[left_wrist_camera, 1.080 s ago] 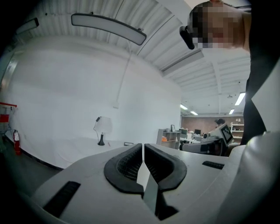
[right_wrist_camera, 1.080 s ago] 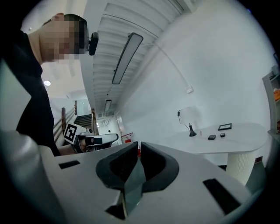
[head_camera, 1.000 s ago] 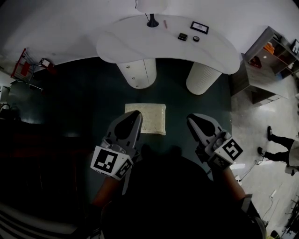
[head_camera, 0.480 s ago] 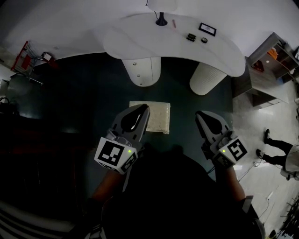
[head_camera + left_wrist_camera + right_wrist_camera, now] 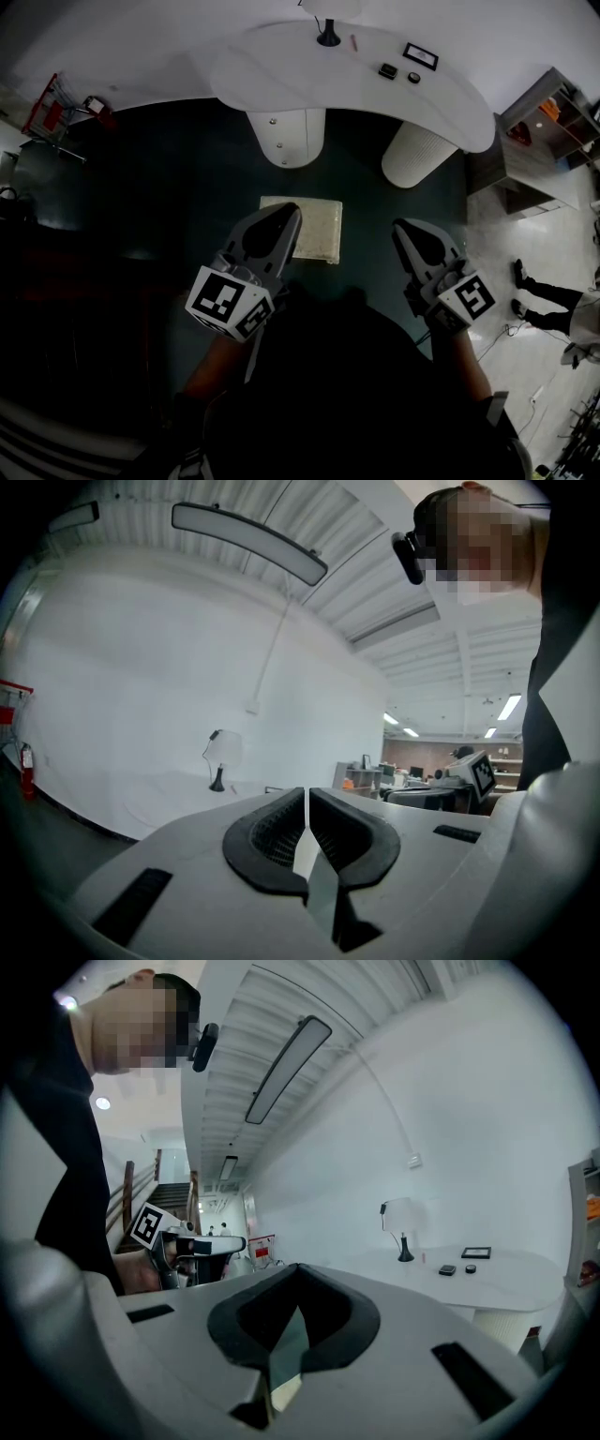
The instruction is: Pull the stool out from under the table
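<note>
head view: cream stool [image 5: 317, 230] stands on the dark floor [image 5: 159, 187], clear of the front edge of the white table [image 5: 281, 80], before its two legs [image 5: 286, 136]. left gripper [image 5: 284, 217] overlaps the stool's left edge, contact unclear; right gripper [image 5: 405, 230] hangs to the stool's right, apart from it.
left gripper view: jaws together, nothing between them.
right gripper view: jaws together, empty; lamp [image 5: 403, 1218] at the table's far edge.

L tool [image 5: 292, 210], R tool [image 5: 402, 226] drifted slightly right; bystander [image 5: 553, 293] stepped left.
</note>
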Demonstrator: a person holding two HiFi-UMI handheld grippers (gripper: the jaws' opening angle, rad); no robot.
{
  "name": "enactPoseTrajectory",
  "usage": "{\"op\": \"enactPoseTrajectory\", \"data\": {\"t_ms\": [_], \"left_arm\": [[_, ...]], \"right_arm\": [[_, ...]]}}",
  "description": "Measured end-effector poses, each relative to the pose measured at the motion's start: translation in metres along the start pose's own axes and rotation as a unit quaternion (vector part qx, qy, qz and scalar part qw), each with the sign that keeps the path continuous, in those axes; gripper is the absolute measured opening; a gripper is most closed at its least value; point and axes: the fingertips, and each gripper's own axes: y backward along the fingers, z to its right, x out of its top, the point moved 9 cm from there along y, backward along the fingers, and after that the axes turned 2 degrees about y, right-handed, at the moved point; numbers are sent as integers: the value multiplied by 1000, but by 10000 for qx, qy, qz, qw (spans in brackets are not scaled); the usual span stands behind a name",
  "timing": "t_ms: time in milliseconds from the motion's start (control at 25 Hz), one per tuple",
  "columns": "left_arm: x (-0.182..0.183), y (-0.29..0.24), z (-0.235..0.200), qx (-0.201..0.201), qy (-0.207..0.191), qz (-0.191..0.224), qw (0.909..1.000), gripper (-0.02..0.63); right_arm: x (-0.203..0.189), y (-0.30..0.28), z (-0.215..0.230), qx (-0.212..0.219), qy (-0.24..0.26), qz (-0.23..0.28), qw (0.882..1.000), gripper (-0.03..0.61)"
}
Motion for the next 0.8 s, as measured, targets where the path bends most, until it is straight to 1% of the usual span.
{"op": "enactPoseTrajectory", "data": {"t_ms": [280,480,800], "left_arm": [[-2,-1,10,15,-249,-115,9996,26],[-7,0,13,39,-247,-229,9994,26],[-8,0,16,59,-176,-248,9995,26]], "right_arm": [[2,6,-1,51,-97,66,9999,17],[-2,8,-4,128,-170,49,9998,17],[-4,8,-7,204,-187,52,9996,17]]}}
